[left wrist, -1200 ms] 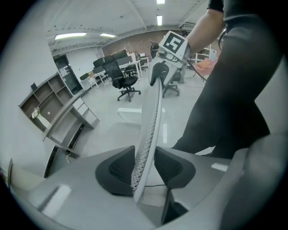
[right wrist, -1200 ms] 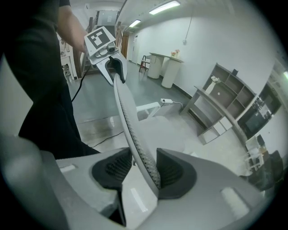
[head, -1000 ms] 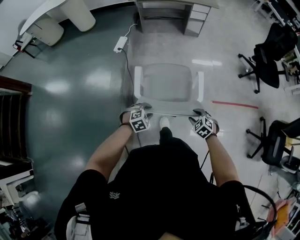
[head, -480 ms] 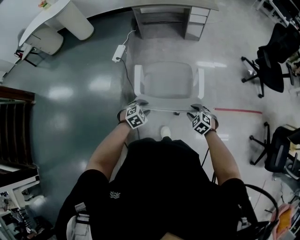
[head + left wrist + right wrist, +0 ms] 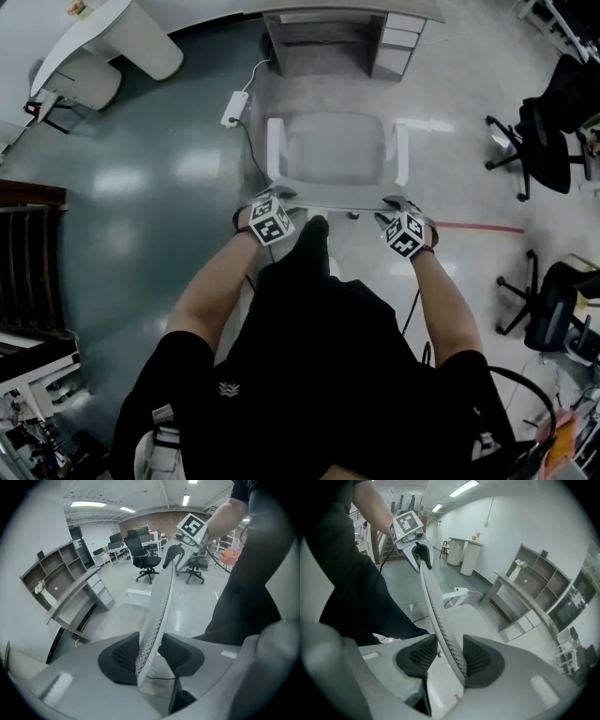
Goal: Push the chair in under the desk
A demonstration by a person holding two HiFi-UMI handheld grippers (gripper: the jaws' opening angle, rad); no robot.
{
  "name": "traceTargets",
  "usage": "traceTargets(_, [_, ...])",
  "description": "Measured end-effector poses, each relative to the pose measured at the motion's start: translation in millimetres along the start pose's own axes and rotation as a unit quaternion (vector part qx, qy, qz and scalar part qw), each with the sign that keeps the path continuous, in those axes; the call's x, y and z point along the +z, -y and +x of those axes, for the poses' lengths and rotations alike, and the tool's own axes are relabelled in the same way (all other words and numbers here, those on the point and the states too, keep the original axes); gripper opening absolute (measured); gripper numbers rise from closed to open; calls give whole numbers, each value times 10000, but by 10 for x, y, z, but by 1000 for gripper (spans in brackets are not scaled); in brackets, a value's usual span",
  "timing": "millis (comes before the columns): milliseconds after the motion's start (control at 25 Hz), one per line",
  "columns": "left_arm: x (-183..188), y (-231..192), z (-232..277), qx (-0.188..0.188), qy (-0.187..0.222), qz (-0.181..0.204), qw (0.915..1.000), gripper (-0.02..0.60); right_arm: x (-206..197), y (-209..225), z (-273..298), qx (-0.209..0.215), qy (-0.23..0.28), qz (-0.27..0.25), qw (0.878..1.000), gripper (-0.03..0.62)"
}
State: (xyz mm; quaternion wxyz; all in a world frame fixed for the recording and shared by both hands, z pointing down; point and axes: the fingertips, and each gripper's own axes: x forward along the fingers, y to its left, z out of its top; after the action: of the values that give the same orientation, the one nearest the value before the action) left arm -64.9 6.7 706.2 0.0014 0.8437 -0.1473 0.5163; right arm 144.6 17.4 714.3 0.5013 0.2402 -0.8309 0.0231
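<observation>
A white chair (image 5: 336, 148) faces the grey desk (image 5: 347, 11) at the top of the head view, its seat a short way in front of the desk's opening. Both grippers hold the top edge of its mesh backrest (image 5: 161, 602). My left gripper (image 5: 279, 199) is at the backrest's left corner, and its two dark pads (image 5: 119, 658) sit on either side of the mesh. My right gripper (image 5: 392, 206) is shut on the right corner, where the backrest (image 5: 433, 602) runs between its pads (image 5: 480, 660). The person's dark leg (image 5: 309, 248) is stepped forward behind the chair.
A white power strip (image 5: 232, 108) and its cable lie on the floor left of the chair. Drawers (image 5: 392, 42) fill the desk's right side. Black office chairs (image 5: 544, 141) stand at the right, beyond a red floor line (image 5: 478, 227). A white counter (image 5: 122, 37) is far left.
The chair and both grippers have moved forward toward the desk. The person's leg has swung forward behind the backrest. Both grips on the backrest look unchanged.
</observation>
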Motion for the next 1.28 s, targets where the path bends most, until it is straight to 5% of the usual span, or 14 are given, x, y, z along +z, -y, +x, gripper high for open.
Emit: traceTargets(1280, [262, -2276, 505, 118, 199, 317, 9992, 152, 747, 1966, 902, -34, -99, 177, 9998, 172])
